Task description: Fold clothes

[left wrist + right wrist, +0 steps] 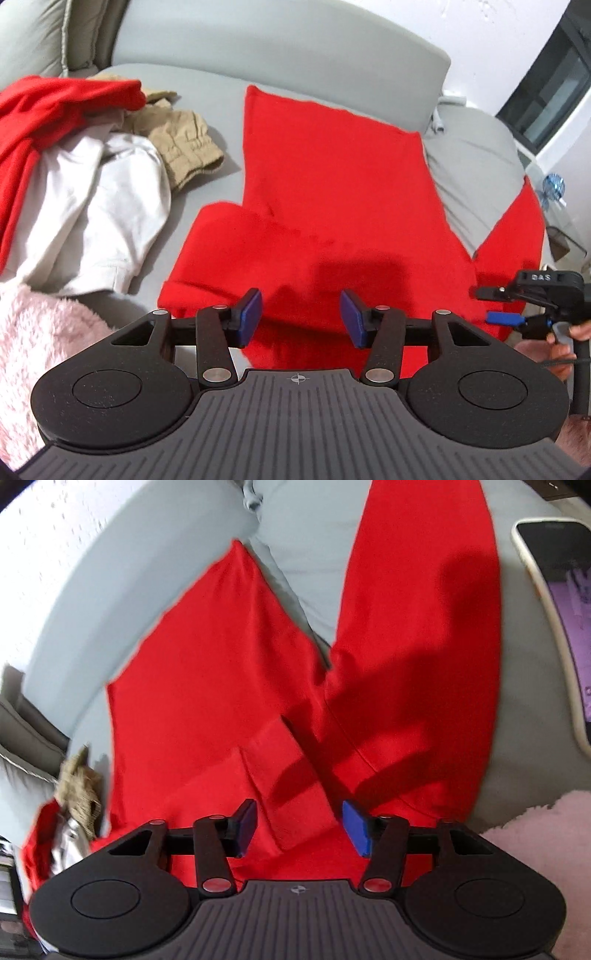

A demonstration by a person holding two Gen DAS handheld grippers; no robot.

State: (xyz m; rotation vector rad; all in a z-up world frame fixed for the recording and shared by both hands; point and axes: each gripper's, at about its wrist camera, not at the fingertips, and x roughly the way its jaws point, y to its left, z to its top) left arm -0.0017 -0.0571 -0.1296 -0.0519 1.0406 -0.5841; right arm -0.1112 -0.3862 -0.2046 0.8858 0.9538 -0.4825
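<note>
A red sweater (332,192) lies spread flat on the grey sofa seat (221,99). One sleeve is folded in over its body at the near left; the other sleeve (517,236) stretches out to the right. My left gripper (301,319) hovers open and empty just above the sweater's near edge. My right gripper (495,306) shows at the right edge of the left wrist view, over the outstretched sleeve. In the right wrist view it (301,827) is open and empty over the sweater (221,686), near the folded-in cuff (273,746).
A heap of clothes lies at the left: a red garment (48,107), a white one (96,199), khaki trousers (181,140). A pink fluffy blanket (40,332) lies near left. A phone (561,602) rests on the sofa at the right. The sofa back (280,48) rises behind.
</note>
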